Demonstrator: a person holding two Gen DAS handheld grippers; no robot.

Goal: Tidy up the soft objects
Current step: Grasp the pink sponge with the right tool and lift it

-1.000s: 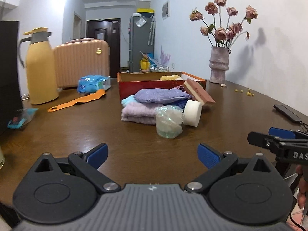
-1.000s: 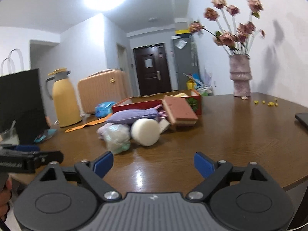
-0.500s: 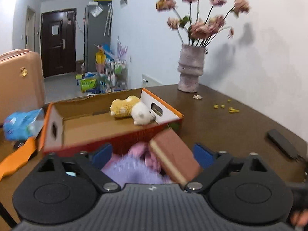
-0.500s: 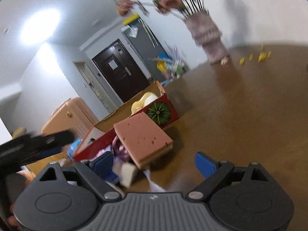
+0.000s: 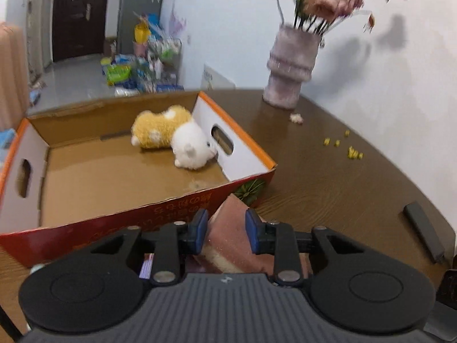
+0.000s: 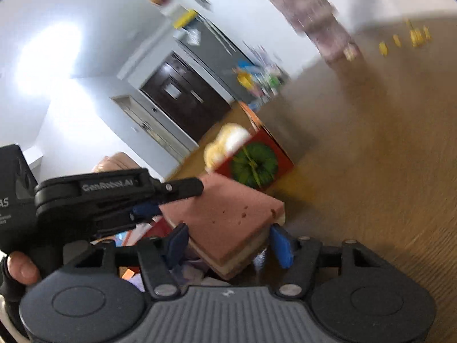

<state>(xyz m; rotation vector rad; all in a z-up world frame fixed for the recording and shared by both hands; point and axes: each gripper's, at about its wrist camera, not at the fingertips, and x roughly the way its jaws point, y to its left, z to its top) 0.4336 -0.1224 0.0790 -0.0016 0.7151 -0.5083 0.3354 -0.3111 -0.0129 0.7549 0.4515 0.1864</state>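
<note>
Two grippers meet at one pink sponge point(image 6: 228, 214) beside one red box point(image 5: 120, 217). The left gripper point(image 5: 225, 230) has just squeezed onto it. The right gripper point(image 6: 228, 243) has been closing around it, not clearly touching. Two plush toys point(image 5: 174, 135) lie in the box.

Each black claw point(image 5: 224, 230) carries blue pads point(image 6: 281, 245), silver screws and a ribbed grey housing.
</note>
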